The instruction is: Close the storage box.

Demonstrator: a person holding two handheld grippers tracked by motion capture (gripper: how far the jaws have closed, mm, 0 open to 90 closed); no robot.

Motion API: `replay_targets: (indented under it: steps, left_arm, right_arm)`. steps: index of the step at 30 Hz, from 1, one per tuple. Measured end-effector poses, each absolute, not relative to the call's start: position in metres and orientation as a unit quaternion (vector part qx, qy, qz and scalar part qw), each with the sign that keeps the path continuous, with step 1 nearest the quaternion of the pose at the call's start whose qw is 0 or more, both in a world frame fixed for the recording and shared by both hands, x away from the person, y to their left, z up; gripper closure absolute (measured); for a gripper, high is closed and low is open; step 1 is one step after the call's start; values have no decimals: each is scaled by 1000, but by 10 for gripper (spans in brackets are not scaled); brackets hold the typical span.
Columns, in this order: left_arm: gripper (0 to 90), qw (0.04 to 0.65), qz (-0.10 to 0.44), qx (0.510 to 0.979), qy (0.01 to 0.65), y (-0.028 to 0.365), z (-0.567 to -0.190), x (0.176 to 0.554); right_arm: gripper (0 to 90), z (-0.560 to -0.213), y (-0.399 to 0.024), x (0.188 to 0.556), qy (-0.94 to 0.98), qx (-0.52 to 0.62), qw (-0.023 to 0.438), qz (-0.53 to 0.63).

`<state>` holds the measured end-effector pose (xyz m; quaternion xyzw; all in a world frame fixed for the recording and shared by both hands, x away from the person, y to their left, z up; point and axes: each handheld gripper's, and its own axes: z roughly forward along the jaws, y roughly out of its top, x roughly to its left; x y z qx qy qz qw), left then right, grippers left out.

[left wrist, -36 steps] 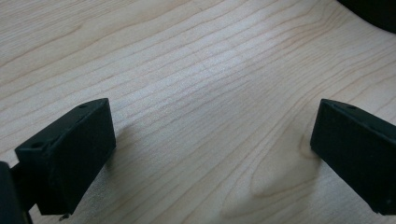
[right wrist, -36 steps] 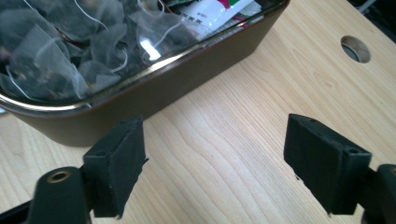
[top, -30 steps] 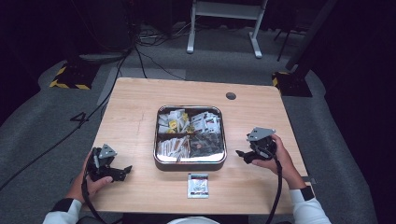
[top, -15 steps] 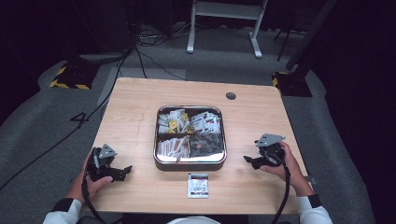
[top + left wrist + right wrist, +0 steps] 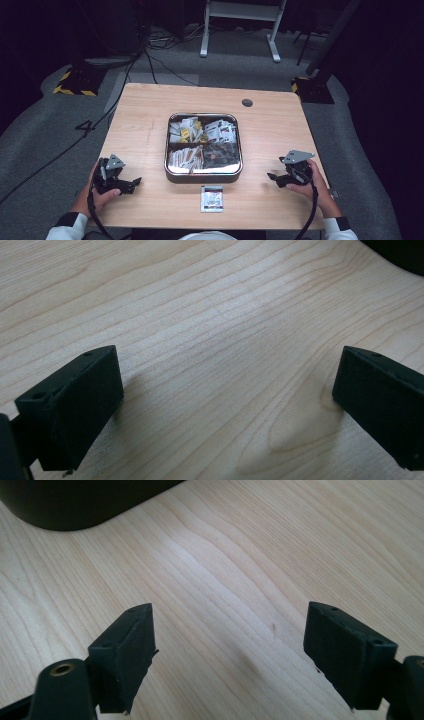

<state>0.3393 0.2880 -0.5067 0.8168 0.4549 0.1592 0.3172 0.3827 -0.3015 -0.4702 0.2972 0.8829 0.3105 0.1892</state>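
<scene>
High view first, going from the left edge across: the left gripper point(image 5: 131, 183) is resting on the wooden surface point(image 5: 140, 120) near its front left corner, held by the person's left hand point(image 5: 97, 192), with a cable looping down toward the sleeve. Its fingers are pointing toward the middle of the surface and are standing released, with nothing between them — the left gripper view is showing the same, two black fingers point(image 5: 75, 405) spread wide over bare wood grain.

Moving rightward, a square metal tray point(image 5: 203, 175) is sitting at the centre of the surface, divided into four compartments that are holding small packets: pale and yellow ones at the back left, white ones at the back right, light sticks at the front left, dark ones at the front right. Just in front of the tray, apart from its rim, a single flat sachet point(image 5: 212, 198) is lying on the wood near the front edge.

Farther right, the right gripper point(image 5: 273, 177) is lying on the surface near the front right corner in the person's right hand point(image 5: 305, 187), well apart from the tray and the sachet. Its fingers are aiming toward the centre and are likewise released — the right gripper view is showing them point(image 5: 127, 650) parted over empty wood, with a dark rounded edge at the top left.
</scene>
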Motion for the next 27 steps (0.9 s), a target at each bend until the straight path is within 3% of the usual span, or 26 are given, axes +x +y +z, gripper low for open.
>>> replay_targets:
  steps: [27]
  left_arm:
    - [0, 317, 160, 817, 453, 288, -507, 340]
  right_arm:
    - [182, -501, -345, 366, 840, 376, 179, 349]
